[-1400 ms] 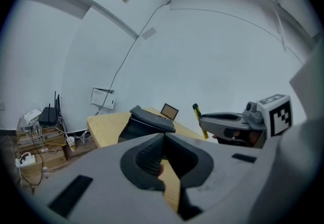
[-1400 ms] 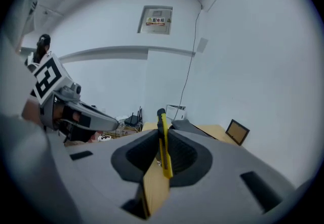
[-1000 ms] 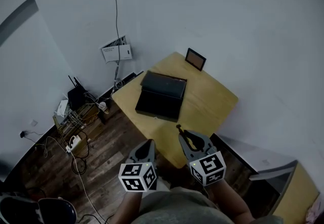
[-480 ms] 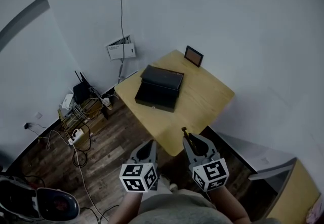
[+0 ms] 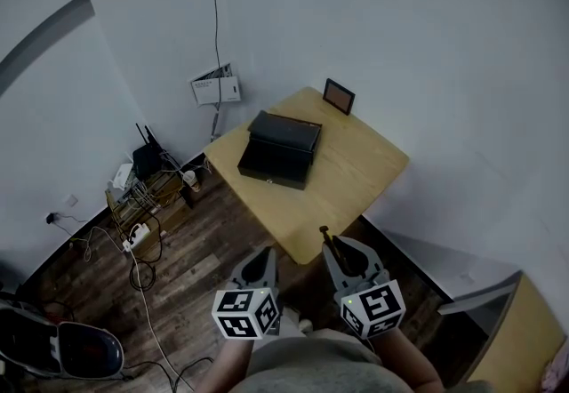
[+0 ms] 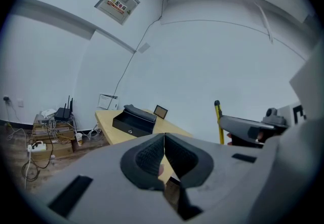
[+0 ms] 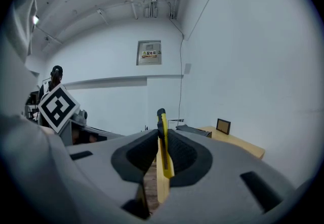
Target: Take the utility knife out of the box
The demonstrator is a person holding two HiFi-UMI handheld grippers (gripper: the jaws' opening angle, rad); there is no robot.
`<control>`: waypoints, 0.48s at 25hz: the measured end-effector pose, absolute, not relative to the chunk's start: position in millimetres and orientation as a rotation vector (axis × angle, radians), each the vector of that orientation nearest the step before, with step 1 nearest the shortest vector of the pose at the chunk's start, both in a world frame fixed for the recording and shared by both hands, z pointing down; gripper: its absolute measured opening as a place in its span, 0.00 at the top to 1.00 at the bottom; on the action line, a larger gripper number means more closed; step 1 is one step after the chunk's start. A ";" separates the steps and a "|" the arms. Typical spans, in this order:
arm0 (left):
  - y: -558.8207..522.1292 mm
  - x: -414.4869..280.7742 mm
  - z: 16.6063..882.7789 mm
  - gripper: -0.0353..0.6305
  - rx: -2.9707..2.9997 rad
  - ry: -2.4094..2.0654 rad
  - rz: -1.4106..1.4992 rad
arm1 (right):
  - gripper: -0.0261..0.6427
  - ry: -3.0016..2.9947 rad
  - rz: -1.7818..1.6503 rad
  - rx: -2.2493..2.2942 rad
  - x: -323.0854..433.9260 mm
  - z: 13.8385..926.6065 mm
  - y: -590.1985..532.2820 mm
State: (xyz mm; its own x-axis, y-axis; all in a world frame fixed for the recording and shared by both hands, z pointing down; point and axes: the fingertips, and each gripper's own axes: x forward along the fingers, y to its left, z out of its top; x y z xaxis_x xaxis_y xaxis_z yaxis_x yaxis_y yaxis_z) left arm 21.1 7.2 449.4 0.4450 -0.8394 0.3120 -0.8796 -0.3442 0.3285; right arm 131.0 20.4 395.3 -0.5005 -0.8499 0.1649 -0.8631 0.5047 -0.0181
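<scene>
The black box [image 5: 276,149] stands with its lid raised on the far left part of the yellow table [image 5: 356,178]. The yellow utility knife [image 7: 163,157] stands upright between the jaws of my right gripper [image 5: 334,242], which is shut on it; its dark tip [image 5: 324,229] pokes out toward the table's near edge. My left gripper [image 5: 263,252] hangs beside it over the floor, its jaws pressed together with nothing in them. Both grippers are well short of the box [image 6: 134,120]. From the left gripper view, the knife [image 6: 218,121] shows at the right.
A small dark picture frame [image 5: 339,97] stands at the table's far corner. Cables, a power strip and a router [image 5: 142,196] clutter the wooden floor to the left. A grey-topped cabinet [image 5: 453,280] is at the right. White walls close in behind.
The table and box have drawn farther off and shifted slightly up in the head view. Both grippers hold their pose, the knife still in the right one.
</scene>
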 end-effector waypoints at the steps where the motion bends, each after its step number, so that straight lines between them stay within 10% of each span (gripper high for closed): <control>1: 8.7 21.1 449.2 0.94 2.254 -1.446 0.120 | 0.89 -2.613 0.150 1.489 130.2 395.0 21.9; 12: 9.8 23.3 445.3 0.94 2.262 -1.444 0.109 | 0.89 -2.622 0.158 1.495 128.3 392.4 22.8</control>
